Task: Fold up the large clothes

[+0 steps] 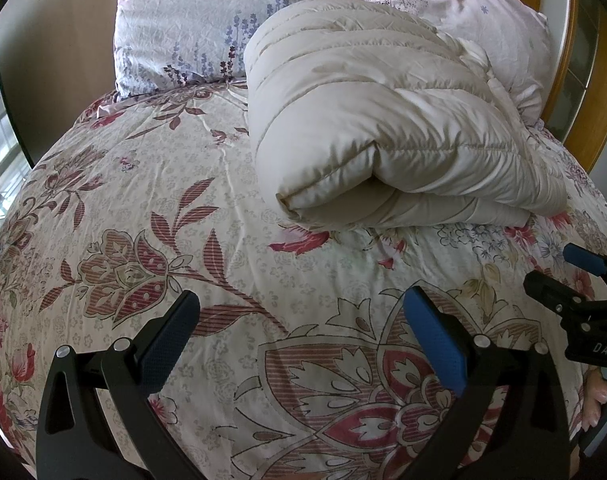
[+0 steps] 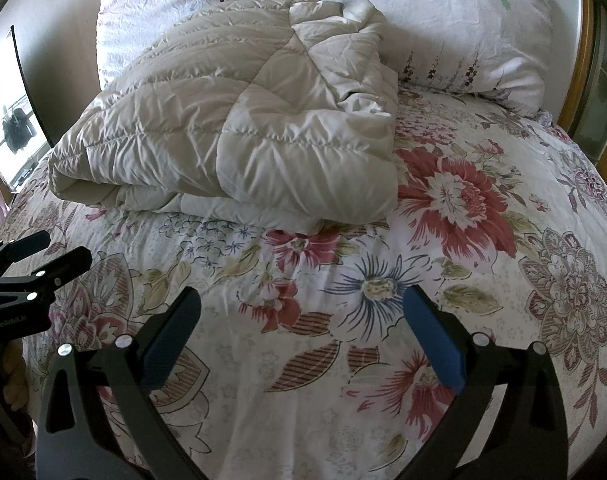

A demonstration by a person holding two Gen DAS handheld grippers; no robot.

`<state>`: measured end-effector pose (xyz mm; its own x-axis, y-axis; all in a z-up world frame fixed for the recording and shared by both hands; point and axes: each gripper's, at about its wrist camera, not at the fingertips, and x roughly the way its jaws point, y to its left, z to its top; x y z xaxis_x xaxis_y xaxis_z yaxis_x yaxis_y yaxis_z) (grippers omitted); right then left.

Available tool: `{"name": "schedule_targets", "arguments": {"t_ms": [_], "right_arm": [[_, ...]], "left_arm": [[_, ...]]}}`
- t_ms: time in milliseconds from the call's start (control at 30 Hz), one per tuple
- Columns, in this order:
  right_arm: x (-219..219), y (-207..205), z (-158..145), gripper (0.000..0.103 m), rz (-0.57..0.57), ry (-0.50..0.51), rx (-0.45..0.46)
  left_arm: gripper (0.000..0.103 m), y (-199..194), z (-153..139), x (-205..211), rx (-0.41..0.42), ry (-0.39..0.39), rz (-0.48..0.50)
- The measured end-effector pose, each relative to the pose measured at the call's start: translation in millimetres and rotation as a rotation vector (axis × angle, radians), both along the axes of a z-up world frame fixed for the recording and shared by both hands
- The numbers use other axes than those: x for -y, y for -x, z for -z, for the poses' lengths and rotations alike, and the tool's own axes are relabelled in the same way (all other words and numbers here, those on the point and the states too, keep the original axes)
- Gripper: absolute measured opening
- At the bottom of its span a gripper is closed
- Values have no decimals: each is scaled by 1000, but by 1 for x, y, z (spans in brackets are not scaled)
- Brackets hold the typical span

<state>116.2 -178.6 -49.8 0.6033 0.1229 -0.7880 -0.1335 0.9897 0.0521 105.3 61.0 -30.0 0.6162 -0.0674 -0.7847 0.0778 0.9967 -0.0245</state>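
Note:
A cream quilted down coat lies folded into a thick bundle on the floral bedspread, near the pillows. It also shows in the right wrist view, left of centre. My left gripper is open and empty, hovering over the bedspread well short of the coat. My right gripper is open and empty too, also short of the coat. The right gripper shows at the right edge of the left wrist view; the left gripper shows at the left edge of the right wrist view.
Two pink floral pillows lean at the head of the bed behind the coat. A wooden headboard stands at the right. A window is at the left. The bedspread fills the foreground.

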Motion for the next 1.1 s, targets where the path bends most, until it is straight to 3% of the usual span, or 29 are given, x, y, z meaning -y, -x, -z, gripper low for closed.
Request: {"name": "schedule_targets", "arguments": {"t_ms": [1100], "right_arm": [[1, -4, 4, 101, -2, -10, -15]], "left_arm": [[102, 0, 1, 1, -4, 1, 11]]}}
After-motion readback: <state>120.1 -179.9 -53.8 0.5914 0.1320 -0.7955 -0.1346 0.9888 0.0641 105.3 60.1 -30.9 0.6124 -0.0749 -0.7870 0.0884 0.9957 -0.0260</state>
